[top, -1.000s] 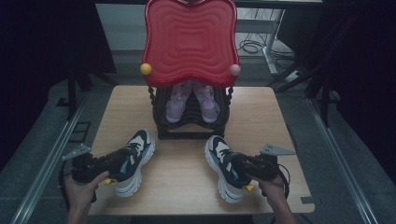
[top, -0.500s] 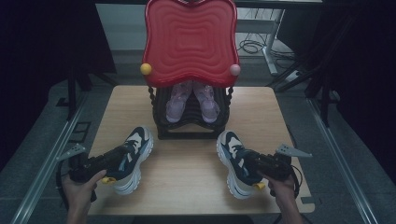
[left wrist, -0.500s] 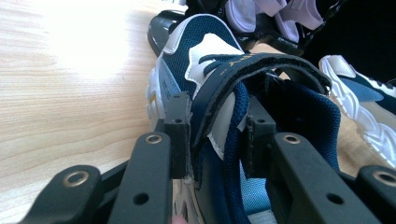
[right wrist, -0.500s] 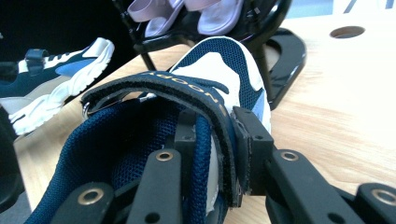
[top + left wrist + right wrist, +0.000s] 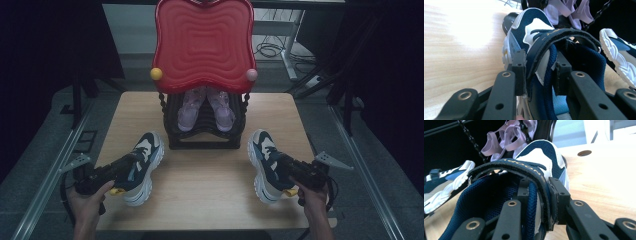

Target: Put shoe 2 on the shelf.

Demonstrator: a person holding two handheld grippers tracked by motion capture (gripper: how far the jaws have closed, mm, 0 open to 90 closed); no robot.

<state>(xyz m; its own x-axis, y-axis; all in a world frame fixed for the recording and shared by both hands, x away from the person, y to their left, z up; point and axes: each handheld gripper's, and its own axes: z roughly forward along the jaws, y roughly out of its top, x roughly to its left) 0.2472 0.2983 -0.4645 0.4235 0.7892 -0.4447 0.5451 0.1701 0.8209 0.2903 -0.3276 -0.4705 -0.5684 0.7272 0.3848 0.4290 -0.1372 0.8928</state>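
Two navy-and-white sneakers stand on the wooden table (image 5: 200,200), toes pointing away from me. My left gripper (image 5: 131,166) is shut on the left sneaker (image 5: 149,152), with its jaws pinching the collar wall and strap (image 5: 549,37). My right gripper (image 5: 281,167) is shut on the right sneaker (image 5: 262,152), one jaw inside the opening and one outside against the strap (image 5: 524,170). In the left gripper view the left gripper (image 5: 540,73) holds the left sneaker (image 5: 534,22), and the right sneaker (image 5: 619,57) lies off to the right. In the right gripper view the right gripper (image 5: 539,195) holds the right sneaker (image 5: 544,155).
A black shoe rack (image 5: 205,140) stands at the table's back middle, holding a pair of lilac sandals (image 5: 205,107). A red wavy panel (image 5: 202,45) with a yellow knob (image 5: 156,74) and a pink knob (image 5: 251,75) tops it. Bare table lies between the sneakers.
My right gripper has carried the right sneaker to the right and slightly away from me. The left gripper and its sneaker have stayed put.
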